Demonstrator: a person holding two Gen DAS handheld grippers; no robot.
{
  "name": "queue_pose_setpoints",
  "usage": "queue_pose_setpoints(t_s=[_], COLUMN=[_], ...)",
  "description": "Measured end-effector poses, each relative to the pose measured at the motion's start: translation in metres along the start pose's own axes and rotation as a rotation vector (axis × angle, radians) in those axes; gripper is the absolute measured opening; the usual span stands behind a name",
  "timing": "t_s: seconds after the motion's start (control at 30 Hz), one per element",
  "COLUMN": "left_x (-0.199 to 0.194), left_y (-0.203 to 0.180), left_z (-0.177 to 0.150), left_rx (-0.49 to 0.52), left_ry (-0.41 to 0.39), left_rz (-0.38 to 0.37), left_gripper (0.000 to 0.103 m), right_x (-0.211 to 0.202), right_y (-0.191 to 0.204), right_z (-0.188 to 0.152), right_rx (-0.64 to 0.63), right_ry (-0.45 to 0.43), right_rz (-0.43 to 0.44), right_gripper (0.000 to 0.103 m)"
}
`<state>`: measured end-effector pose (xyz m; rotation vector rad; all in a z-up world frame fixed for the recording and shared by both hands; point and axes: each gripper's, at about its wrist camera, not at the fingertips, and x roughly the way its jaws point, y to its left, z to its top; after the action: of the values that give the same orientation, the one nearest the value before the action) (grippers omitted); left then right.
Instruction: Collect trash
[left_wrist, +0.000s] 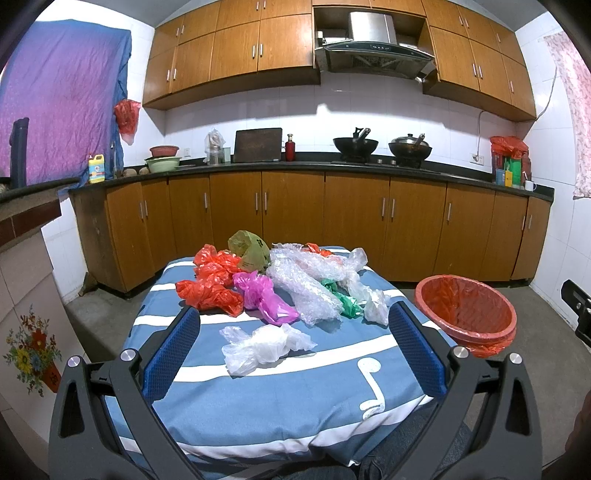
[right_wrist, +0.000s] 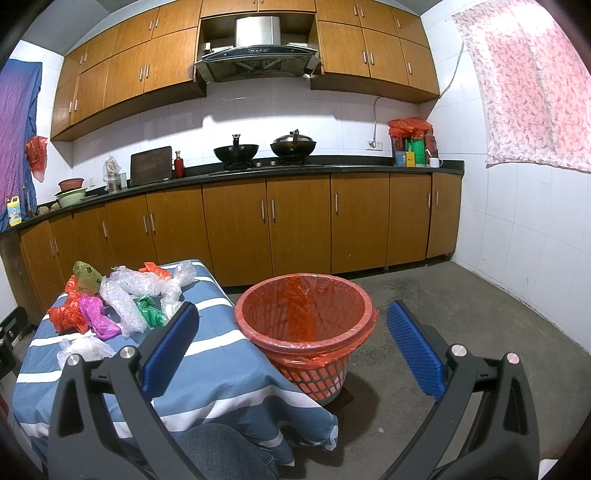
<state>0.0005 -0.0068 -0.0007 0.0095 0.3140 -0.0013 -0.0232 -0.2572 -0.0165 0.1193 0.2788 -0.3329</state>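
Trash lies heaped on the blue-and-white striped surface (left_wrist: 258, 398). Nearest the left tongs (left_wrist: 295, 332), which gape wide and hold nothing, sits a crumpled clear plastic bag (left_wrist: 264, 347). Beyond it lie a magenta bag (left_wrist: 264, 295), orange-red bags (left_wrist: 210, 288), a roll of bubble wrap (left_wrist: 306, 288), a green bag (left_wrist: 345, 301) and an olive bag (left_wrist: 249, 253). The right tongs (right_wrist: 295, 334) are also spread apart and empty, facing the red-lined wastebasket (right_wrist: 306, 321) on the floor just beside the surface. Kitchen cabinets (right_wrist: 295, 221) stand behind.
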Motion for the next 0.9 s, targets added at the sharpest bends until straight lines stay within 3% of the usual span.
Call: queue_pose_setpoints(t_s=[0.9], left_x=[0.0006], left_y=[-0.0062], left_z=[-0.0004], left_rx=[-0.001], left_ry=[0.003], left_rz=[0.000], left_gripper=[0.101], right_x=[0.0006], right_y=[0.0007], right_z=[-0.0010], right_rx=[0.001], right_ry=[0.001], right_rz=[0.000], right_gripper=[0.099])
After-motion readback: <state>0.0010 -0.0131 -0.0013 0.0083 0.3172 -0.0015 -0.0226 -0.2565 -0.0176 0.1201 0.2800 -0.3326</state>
